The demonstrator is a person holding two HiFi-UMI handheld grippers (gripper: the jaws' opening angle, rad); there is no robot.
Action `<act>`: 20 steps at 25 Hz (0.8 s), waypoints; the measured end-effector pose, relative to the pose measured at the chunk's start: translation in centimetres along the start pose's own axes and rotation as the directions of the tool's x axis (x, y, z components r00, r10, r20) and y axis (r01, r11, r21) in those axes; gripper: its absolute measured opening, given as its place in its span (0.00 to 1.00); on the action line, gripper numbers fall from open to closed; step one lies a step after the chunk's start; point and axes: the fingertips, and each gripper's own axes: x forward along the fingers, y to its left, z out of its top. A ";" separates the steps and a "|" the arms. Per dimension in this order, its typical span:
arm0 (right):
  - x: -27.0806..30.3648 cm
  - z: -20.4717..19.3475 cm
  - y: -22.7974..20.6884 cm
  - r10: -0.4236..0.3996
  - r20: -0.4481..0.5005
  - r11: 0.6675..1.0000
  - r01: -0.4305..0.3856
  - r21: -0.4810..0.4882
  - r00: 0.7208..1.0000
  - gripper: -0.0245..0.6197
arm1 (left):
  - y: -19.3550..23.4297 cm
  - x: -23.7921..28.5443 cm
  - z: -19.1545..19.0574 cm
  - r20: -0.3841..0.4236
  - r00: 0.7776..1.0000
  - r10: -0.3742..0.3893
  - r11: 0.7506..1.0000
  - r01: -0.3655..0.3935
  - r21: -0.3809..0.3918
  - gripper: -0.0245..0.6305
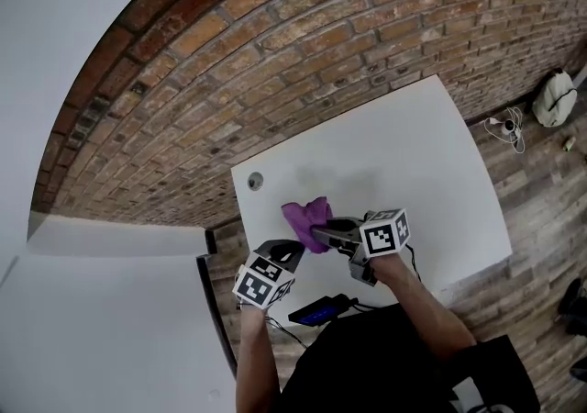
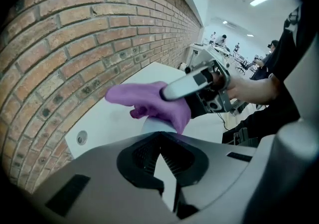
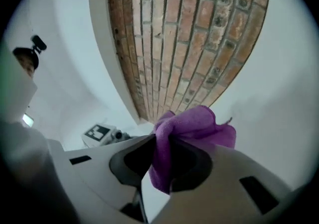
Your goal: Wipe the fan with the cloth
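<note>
We logged the right gripper point(image 3: 162, 144) clamped on the purple cloth point(image 3: 193, 122), one fold pinched between its jaws and the rest bunched out past the tips. The left gripper point(image 2: 160, 142) had its jaws closed together and pointed steeply down toward the white table point(image 1: 440, 173). The fan point(image 2: 158, 124), as we judged it, was the pale rounded shape just past the left tips, under the cloth's hanging edge. Most of it was covered, and the head view did not show it clearly. We could not tell whether the left jaws pinched any part of it, nor which way its long axis ran. The relation that mattered: the fan lay directly below the cloth and just ahead of the left gripper. The right gripper reached in level from the person's right, across the left gripper's line. The cloth looked to be touching the fan's top, or very nearly. We judged the right hand to be the wiping one, its next stroke going down and across that top while the left steadied close by.
</note>
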 end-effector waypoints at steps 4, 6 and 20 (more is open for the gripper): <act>0.1 -1.2 -2.4 -0.042 0.045 0.998 0.040 0.042 0.998 0.15 | -0.1 0.0 -0.1 -0.017 1.000 0.002 1.000 -0.002 0.013 0.04; -0.6 -1.9 -4.5 -0.084 0.059 0.993 0.079 0.083 0.995 0.15 | 0.0 0.0 0.0 -0.018 1.000 0.000 1.000 0.001 0.013 0.04; -1.5 -1.6 -5.6 -0.083 0.030 0.988 0.078 0.136 0.996 0.15 | 0.2 -0.1 0.1 0.005 0.999 -0.037 0.999 0.037 -0.021 0.04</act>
